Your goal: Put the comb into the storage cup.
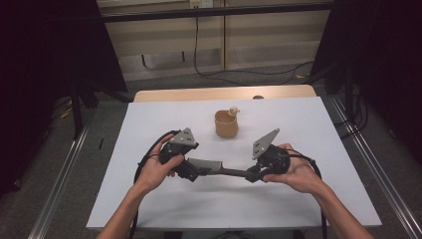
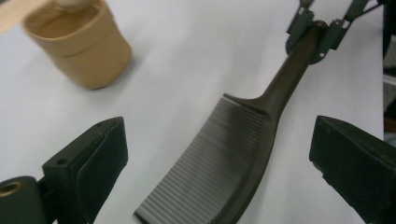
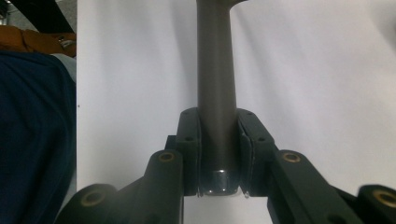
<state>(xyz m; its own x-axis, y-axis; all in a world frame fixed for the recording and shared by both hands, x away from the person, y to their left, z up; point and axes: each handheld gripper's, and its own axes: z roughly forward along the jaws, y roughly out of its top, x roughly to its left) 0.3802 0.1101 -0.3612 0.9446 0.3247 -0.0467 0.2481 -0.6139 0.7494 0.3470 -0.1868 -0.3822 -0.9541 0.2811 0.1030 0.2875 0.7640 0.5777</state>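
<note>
A dark grey comb (image 1: 221,171) lies level just above the white table, with its handle (image 3: 215,70) pointing to the right. My right gripper (image 1: 253,174) is shut on the end of that handle, both pads pressed against it (image 3: 218,135). My left gripper (image 1: 196,168) stands open, its two jaws wide apart on either side of the comb's toothed part (image 2: 224,163) without touching it. In the left gripper view the right gripper (image 2: 317,28) shows at the far end of the handle.
A tan cup (image 1: 226,124) stands upright on the white table (image 1: 308,129) beyond the two grippers, with a wooden stick and a small pale thing at its rim (image 2: 70,28). A person's dark blue clothing (image 3: 32,140) is at the table's near edge.
</note>
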